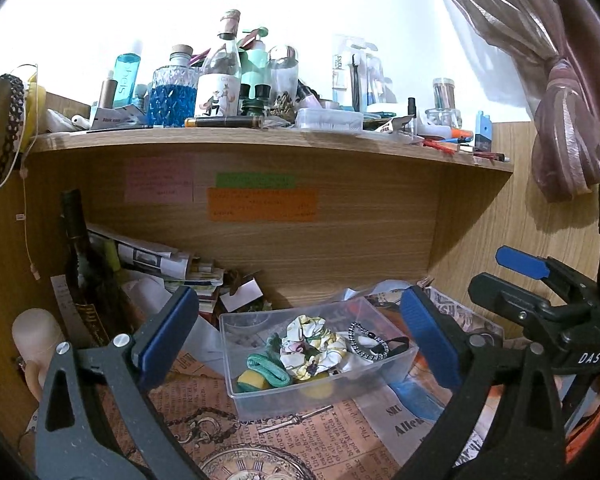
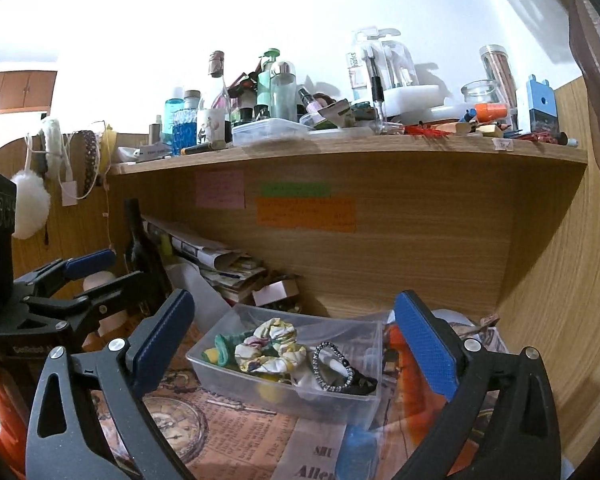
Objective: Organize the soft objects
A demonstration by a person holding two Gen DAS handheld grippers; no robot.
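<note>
Both held wide open and empty: left gripper [image 1: 300,340], right gripper [image 2: 296,340], flanking the clear plastic box [image 1: 260,396] at lower centre. Inside, gathered together, floral scrunchie [image 1: 310,346], teal band [image 1: 268,370], beaded tie [image 1: 366,340]. Apparently sorted already.

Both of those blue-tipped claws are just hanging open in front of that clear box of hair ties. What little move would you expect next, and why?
Probably a small pull-back. The floral scrunchie, teal hair tie and beaded band already lie inside the clear box, and the left gripper and right gripper are both open and hold nothing. No other loose soft thing shows on the newspaper-print mat, so there is nothing obvious to grab.
</note>
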